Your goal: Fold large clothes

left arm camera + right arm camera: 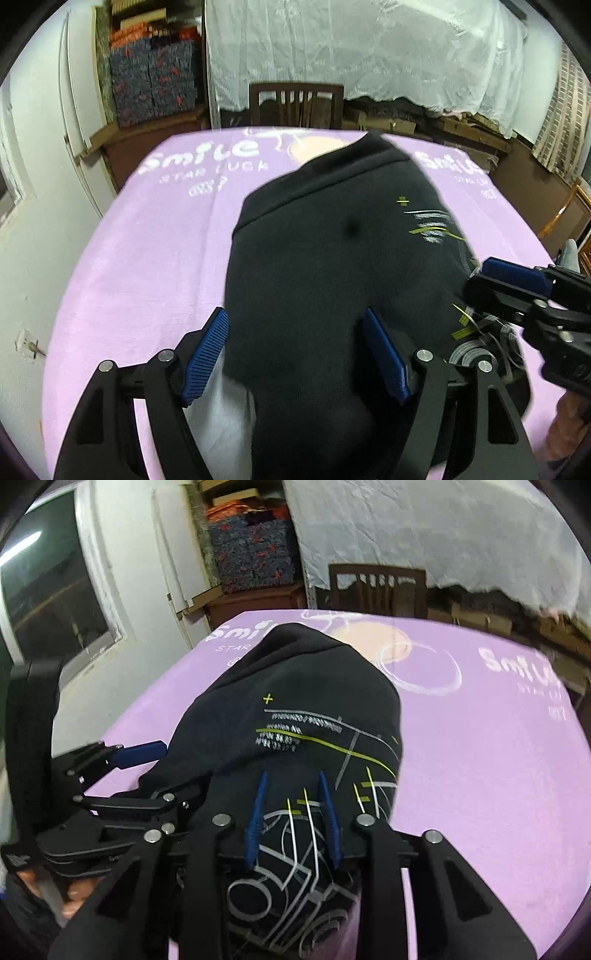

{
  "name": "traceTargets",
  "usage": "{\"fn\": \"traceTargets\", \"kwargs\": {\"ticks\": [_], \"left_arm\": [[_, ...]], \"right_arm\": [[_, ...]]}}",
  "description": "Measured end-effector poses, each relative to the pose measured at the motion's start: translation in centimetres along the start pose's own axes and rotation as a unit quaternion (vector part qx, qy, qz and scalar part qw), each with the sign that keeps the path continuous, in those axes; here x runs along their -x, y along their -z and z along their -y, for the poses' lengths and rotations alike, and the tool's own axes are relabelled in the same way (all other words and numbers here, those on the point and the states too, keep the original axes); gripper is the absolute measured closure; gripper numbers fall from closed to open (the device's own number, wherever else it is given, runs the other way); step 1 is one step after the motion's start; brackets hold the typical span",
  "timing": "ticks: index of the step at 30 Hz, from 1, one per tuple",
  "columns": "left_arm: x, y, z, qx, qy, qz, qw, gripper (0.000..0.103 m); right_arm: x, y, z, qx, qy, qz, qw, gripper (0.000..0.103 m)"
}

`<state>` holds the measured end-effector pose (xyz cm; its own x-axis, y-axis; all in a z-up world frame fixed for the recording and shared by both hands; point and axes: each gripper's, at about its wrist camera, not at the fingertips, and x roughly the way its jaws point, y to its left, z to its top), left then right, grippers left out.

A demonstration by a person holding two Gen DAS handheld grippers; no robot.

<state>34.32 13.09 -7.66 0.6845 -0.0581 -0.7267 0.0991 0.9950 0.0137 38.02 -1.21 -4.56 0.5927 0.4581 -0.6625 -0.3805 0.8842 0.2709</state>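
Black knit, printed with white and yellow lines, the garment (332, 258) lies bunched on the lilac blanket (147, 251), its long axis running from the near edge toward the wooden chair (295, 105) beyond the blanket's far edge. Both tools sit at its near end. The left gripper (295, 354) is spread wide, fabric between its pads, not pinched. The right gripper (293, 823) stands narrower, straddling the printed cloth; whether it actually pinches cannot be told. Cloth extends straight ahead of both, equally near.
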Motion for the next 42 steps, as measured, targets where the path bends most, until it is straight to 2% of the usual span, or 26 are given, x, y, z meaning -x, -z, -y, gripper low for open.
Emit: {"fn": "traceTargets", "kwargs": {"ticks": [1, 2, 5, 10, 17, 20, 27, 34, 37, 42], "left_arm": [[1.1, 0.3, 0.4, -0.007, -0.004, 0.011, 0.9999, 0.027], [2.0, 0.6, 0.7, -0.013, -0.010, 0.019, 0.9997, 0.027], [4.6, 1.4, 1.8, -0.026, -0.025, 0.045, 0.9983, 0.027], [8.2, 1.9, 3.8, -0.035, -0.026, 0.079, 0.9959, 0.027], [11.3, 1.9, 6.3, -0.044, -0.032, 0.114, 0.9920, 0.019], [11.8, 1.3, 6.7, -0.042, -0.046, 0.126, 0.9901, 0.017], [11.6, 0.5, 5.9, -0.017, -0.079, 0.144, 0.9863, 0.007], [7.6, 1.2, 4.1, 0.011, -0.083, 0.100, 0.9915, 0.007], [5.9, 1.5, 3.9, 0.012, -0.096, 0.076, 0.9924, 0.007], [4.6, 1.8, 4.0, 0.014, -0.091, 0.060, 0.9939, 0.007]], "right_arm": [[1.1, 0.0, 0.4, -0.009, -0.006, -0.003, 1.000, 0.065], [1.9, 0.1, 0.6, -0.014, -0.010, -0.002, 1.000, 0.056], [4.9, 0.9, 1.0, -0.025, -0.011, 0.017, 0.999, 0.054], [9.0, 2.2, 1.4, -0.060, -0.017, 0.048, 0.997, 0.050], [15.0, 3.0, 0.9, -0.074, 0.006, 0.121, 0.990, 0.026], [16.3, 3.1, 1.1, -0.088, 0.003, 0.139, 0.986, 0.019], [14.2, 2.8, 1.0, -0.105, -0.001, 0.120, 0.987, 0.013], [10.5, 3.5, 0.6, -0.081, 0.029, 0.112, 0.990, 0.012], [9.3, 4.0, 0.5, -0.066, 0.026, 0.118, 0.990, 0.012], [8.1, 4.7, 0.9, -0.055, 0.015, 0.113, 0.992, 0.012]]}}
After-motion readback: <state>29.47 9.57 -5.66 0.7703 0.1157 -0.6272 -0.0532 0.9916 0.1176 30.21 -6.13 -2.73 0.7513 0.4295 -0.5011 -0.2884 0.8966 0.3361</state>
